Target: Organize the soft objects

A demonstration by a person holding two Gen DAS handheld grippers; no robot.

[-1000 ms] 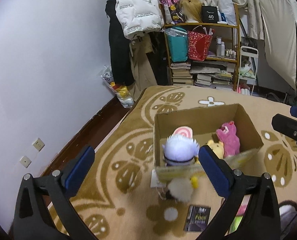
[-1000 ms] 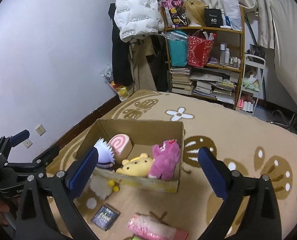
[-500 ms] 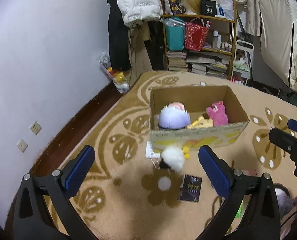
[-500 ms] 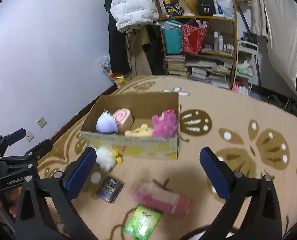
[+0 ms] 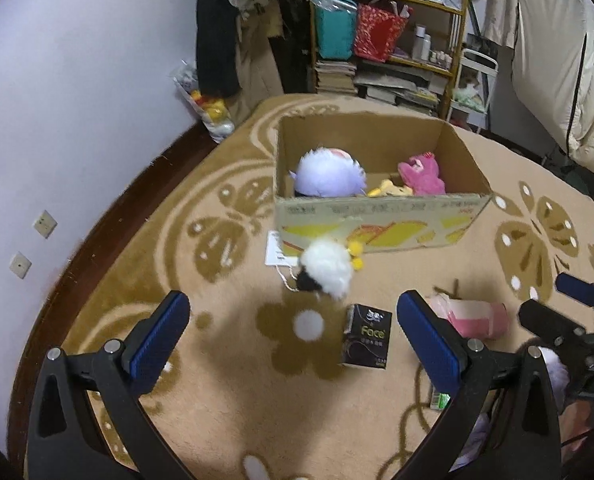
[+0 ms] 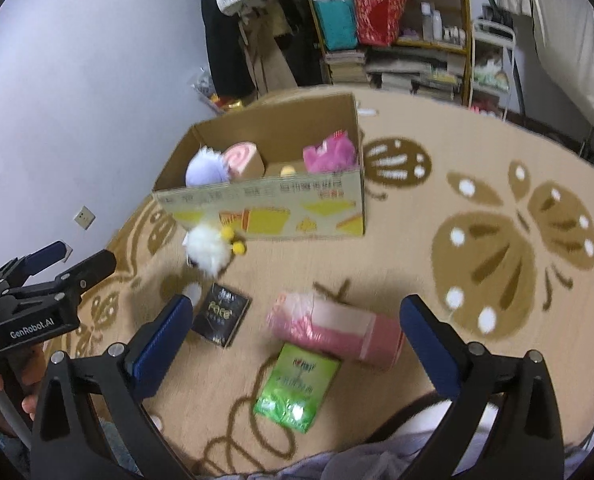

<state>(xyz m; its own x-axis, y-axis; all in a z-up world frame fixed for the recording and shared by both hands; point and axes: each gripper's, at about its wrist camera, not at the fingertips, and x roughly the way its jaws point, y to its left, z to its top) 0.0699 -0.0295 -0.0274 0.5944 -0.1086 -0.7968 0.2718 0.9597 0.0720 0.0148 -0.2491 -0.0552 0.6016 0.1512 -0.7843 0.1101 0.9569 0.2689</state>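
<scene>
Both of my grippers hang over the patterned carpet [image 5: 225, 320] with their jaws spread wide and nothing between them: the left gripper [image 5: 293, 336] above the brown flower motif, the right gripper [image 6: 293, 340] above the loose items near the carpet's near edge. The cardboard box [image 6: 265, 216] stands open toward the carpet's far edge, in front of the shelves [image 5: 417, 40]. Inside it lie a lavender plush [image 5: 329, 174], a pink swirl-roll cushion [image 6: 243, 158], a yellow plush [image 5: 389, 189] and a pink plush [image 5: 421, 172]. A white fluffy toy [image 5: 327, 270] with yellow feet rests on the carpet, touching the box's front wall at its left end. Nearer to me lie a black tissue pack [image 6: 221, 314], a pink wrapped bundle [image 6: 333, 330] and a green packet [image 6: 297, 386], the green one just beside the pink.
</scene>
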